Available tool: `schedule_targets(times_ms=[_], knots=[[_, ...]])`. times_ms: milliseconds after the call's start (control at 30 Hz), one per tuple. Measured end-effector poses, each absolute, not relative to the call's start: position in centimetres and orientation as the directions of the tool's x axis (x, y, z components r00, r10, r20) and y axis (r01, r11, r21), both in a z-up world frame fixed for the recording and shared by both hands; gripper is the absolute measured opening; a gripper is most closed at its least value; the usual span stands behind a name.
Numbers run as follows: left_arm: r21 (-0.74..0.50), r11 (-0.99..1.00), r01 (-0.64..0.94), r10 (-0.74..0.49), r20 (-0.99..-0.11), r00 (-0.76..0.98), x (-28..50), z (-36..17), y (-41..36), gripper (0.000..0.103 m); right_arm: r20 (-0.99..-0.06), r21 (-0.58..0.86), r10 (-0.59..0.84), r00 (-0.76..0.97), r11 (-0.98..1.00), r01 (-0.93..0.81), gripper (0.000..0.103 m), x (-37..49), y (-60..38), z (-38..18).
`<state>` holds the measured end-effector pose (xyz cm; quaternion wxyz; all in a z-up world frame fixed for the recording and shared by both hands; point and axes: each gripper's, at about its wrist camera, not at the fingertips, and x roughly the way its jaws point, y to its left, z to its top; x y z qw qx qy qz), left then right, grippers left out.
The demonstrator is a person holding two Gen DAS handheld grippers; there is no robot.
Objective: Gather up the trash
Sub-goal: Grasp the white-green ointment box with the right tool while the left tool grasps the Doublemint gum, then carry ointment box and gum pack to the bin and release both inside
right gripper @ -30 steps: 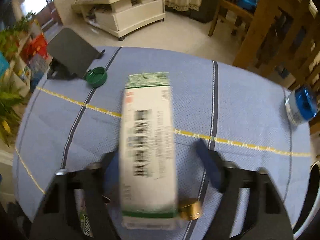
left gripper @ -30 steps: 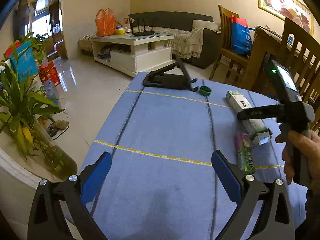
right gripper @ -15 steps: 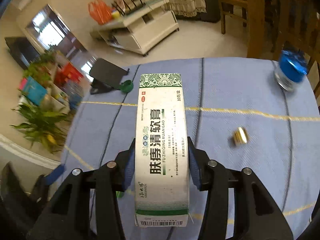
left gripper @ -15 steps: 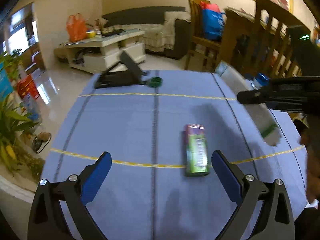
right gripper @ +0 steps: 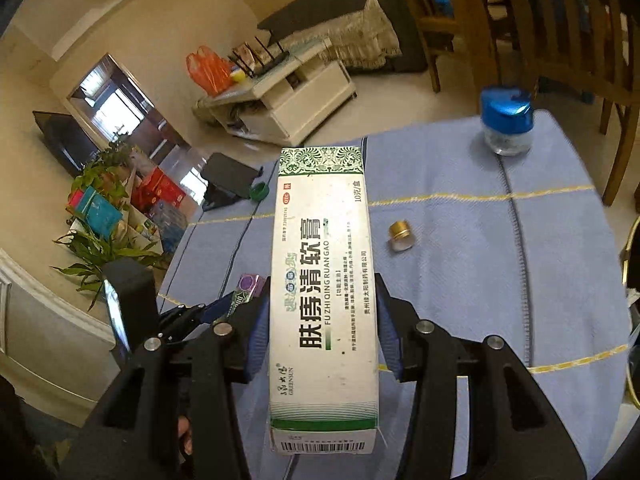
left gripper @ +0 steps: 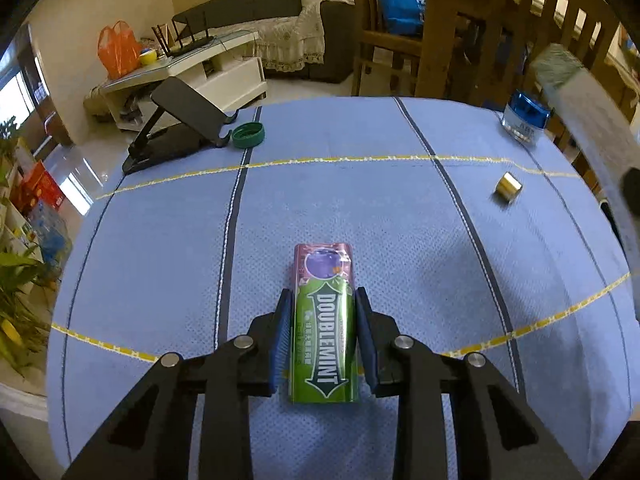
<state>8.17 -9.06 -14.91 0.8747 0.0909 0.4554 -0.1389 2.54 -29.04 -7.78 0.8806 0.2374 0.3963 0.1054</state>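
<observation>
Doublemint gum pack (left gripper: 324, 322) lies flat on the blue-clothed table (left gripper: 160, 248), lengthwise between the blue pads of the left tool (left gripper: 322, 330), whose jaws are closing around it; a thin gap shows along each side, so the pads look not quite pressed on yet. Lining the pack up along the fingers lets the pads meet its long narrow sides, probably the surest way to lift something so flat. The right tool (right gripper: 320, 340) is clamped on a white-and-green ointment box (right gripper: 322, 292) at its lower half, carrying it clear of the table with the far end pointing away, likely so the box can be tipped into whatever collects the trash. Farther out on the cloth sit a small gold cap (left gripper: 507, 187), a blue-lidded glass jar (left gripper: 524, 117), a green bottle cap (left gripper: 248, 135) and, just beside it, a black folding stand (left gripper: 176, 128). No trash bin shows clearly in either view
</observation>
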Motion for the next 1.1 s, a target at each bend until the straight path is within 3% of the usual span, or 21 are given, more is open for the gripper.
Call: schedule_targets(times_ms=[133, 200, 300, 433, 567, 1100], knots=[[-0.063, 0.948, 0.311, -0.226, -0.821, 0.523, 8.2, -14.7, -7.9, 0.029, -0.541, 0.645, 0.485, 0.687, 0.763, -0.031, 0.046, 1.5, -31.2, -7.4], [-0.15, 0.945, 0.292, -0.284, -0.819, 0.498, 8.3, -14.6, -6.8, 0.029, -0.419, 0.799, 0.621, 0.663, 0.599, -0.056, 0.046, 1.5, -33.2, -8.8], [-0.172, 0.947, 0.271, -0.293, -0.811, 0.506, 7.8, -13.8, -6.4, 0.029, -0.196, 0.946, 0.748, 0.634, 0.314, -0.078, 0.046, 1.6, -36.2, -11.3], [-0.194, 0.934, 0.299, -0.33, -0.789, 0.518, 7.0, -12.3, -7.4, 0.029, -0.374, 0.874, 0.588, 0.717, 0.483, 0.06, 0.046, -0.3, -39.9, -11.1], [-0.186, 0.906, 0.38, -0.374, -0.771, 0.515, 6.3, -11.0, -11.4, 0.029, -0.51, 0.719, 0.313, 0.801, 0.666, 0.198, 0.046, -4.0, -44.4, -8.4], [-0.184, 0.695, 0.695, -0.564, -0.739, 0.368, 1.6, -8.6, -32.1, 0.029, -0.721, 0.449, -0.15, 0.677, 0.643, 0.62, 0.047, -12.4, -57.8, -11.7]])
